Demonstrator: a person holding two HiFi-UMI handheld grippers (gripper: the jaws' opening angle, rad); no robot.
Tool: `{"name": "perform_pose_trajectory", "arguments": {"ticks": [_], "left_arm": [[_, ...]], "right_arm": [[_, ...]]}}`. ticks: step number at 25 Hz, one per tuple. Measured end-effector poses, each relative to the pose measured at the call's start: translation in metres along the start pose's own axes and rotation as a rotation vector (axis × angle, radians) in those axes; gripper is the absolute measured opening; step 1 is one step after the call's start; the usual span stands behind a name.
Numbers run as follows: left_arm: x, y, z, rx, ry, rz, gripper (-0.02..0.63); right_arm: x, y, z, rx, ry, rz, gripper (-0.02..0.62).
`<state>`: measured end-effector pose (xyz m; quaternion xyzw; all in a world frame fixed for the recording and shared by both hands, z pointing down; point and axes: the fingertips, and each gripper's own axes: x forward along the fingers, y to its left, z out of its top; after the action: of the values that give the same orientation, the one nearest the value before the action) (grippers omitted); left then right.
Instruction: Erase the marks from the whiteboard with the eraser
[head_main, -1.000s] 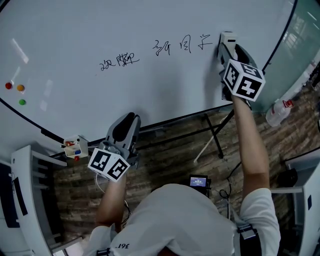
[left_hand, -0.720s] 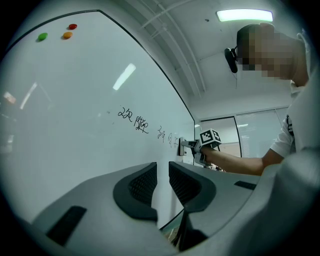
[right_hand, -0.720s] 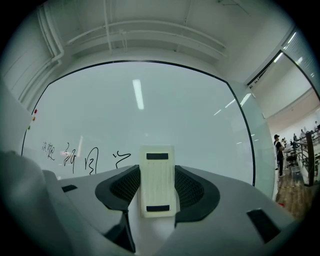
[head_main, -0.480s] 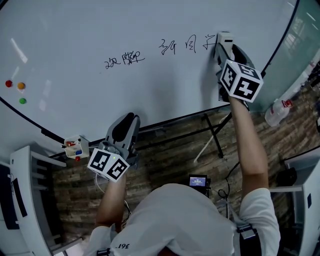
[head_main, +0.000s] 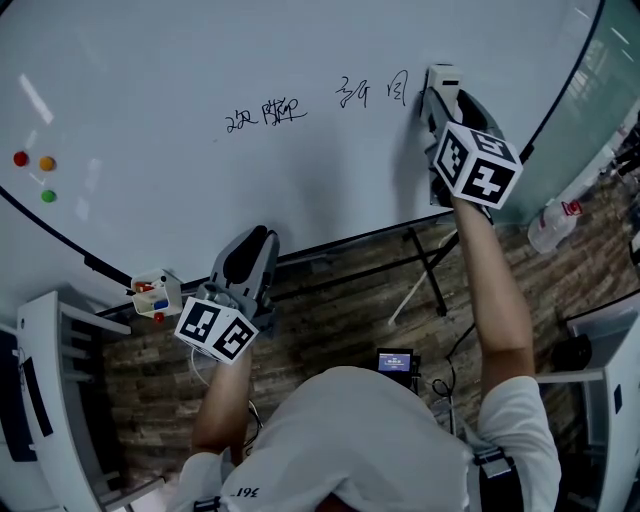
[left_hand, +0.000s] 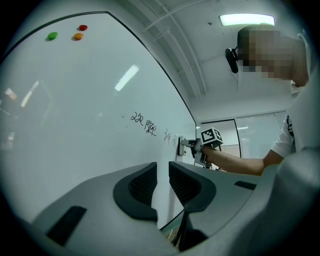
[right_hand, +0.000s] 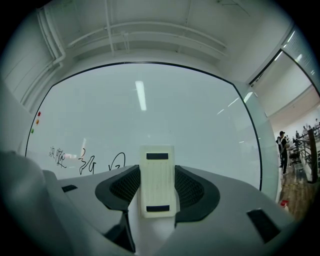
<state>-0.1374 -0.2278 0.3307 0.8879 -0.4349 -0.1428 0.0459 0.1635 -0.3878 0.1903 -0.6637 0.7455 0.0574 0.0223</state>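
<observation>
The whiteboard (head_main: 200, 60) bears black handwriting: one group (head_main: 265, 113) left of middle and two characters (head_main: 352, 95) further right. My right gripper (head_main: 438, 95) is shut on the white eraser (head_main: 441, 78) and presses it flat on the board just right of the last character (head_main: 397, 88). In the right gripper view the eraser (right_hand: 158, 170) sits between the pads, with the writing (right_hand: 116, 161) to its left. My left gripper (head_main: 252, 250) hangs below the board's lower edge, shut and holding nothing; its pads (left_hand: 142, 186) show only a thin slit.
Red (head_main: 20, 158), orange (head_main: 46, 163) and green (head_main: 48, 196) magnets stick at the board's left. A small marker holder (head_main: 152, 293) hangs at the lower left edge. A spray bottle (head_main: 555, 225) and a glass wall (head_main: 610, 90) are at the right; stand legs (head_main: 430, 270) are below.
The right gripper has slid the eraser leftward along the board. The rightmost character, visible before, no longer shows. The left gripper has stayed where it was.
</observation>
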Motion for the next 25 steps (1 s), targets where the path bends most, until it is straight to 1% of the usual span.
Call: {"name": "perform_pose_trajectory", "arguments": {"ticks": [14,20,25], "left_arm": [[-0.016,0.017,0.003,-0.01,0.0,-0.013,0.08],[-0.026,0.025,0.004,-0.014,-0.002,-0.007,0.08],[-0.035,0.033,0.006,-0.021,-0.005,0.003,0.08]], "right_arm": [[-0.005,0.057,0.003,0.001,-0.012,0.036,0.238],[-0.007,0.086,0.002,-0.002,-0.015,0.059,0.238],[-0.008,0.105,0.002,-0.004,-0.015,0.059,0.238]]}}
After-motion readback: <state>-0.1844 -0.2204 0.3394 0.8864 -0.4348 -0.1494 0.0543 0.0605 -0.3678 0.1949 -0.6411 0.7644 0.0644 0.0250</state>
